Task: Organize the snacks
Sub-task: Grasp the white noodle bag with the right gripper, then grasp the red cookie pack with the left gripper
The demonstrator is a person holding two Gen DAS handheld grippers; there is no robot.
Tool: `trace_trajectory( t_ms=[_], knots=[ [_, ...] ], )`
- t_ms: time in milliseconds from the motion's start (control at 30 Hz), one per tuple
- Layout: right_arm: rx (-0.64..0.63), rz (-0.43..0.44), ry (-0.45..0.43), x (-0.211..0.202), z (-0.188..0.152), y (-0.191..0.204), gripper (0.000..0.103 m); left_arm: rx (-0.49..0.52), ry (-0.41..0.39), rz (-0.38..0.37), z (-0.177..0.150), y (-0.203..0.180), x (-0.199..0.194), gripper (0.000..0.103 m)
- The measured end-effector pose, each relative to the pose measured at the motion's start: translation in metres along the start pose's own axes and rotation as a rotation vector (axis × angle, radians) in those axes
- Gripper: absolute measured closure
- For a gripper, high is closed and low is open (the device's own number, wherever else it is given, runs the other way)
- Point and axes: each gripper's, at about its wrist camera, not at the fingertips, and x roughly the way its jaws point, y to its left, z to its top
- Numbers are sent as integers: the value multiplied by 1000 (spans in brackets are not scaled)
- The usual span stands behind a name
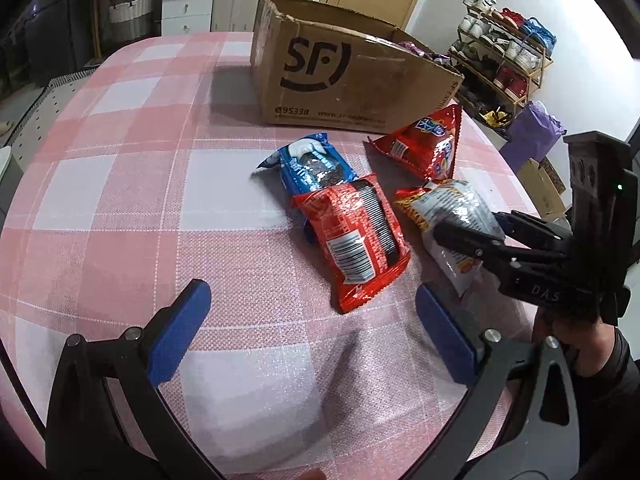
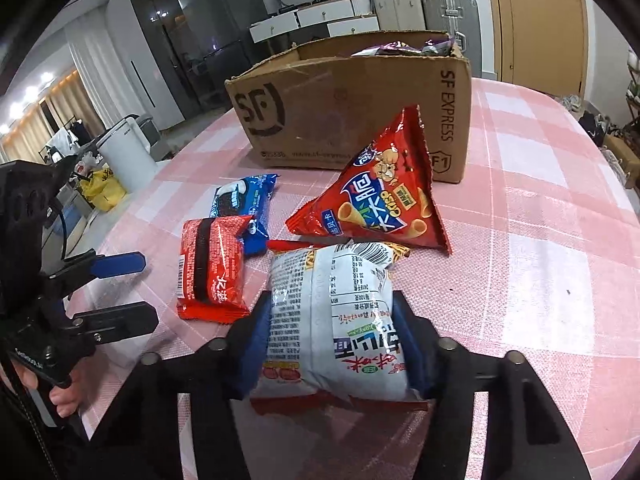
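Observation:
My right gripper (image 2: 330, 320) is shut on a silver-white snack bag (image 2: 332, 312) at the near side of the table; it also shows in the left wrist view (image 1: 452, 208), where the right gripper (image 1: 468, 232) clamps it. A red cookie pack (image 1: 352, 236) lies partly on a blue cookie pack (image 1: 308, 164). A red triangular chip bag (image 1: 424, 144) lies in front of the open cardboard SF box (image 1: 340, 76), which holds purple packets. My left gripper (image 1: 312, 320) is open and empty, just short of the red cookie pack.
The table wears a pink and white checked cloth (image 1: 140, 160). A shoe rack (image 1: 504, 52) stands beyond the table's right edge. A white bin (image 2: 128, 152) and cabinets stand off the table's left side in the right wrist view.

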Motion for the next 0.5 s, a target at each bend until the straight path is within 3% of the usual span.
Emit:
trace_trajectory(
  t_ms=[100,500],
  knots=[
    [26,28,-21,-4,-3,-5,57,-7,3,5,-2,1,-1,1],
    [95,119,-118,-32,-8,-17,57,-30,19,-1,8,-2,2,1]
  ],
)
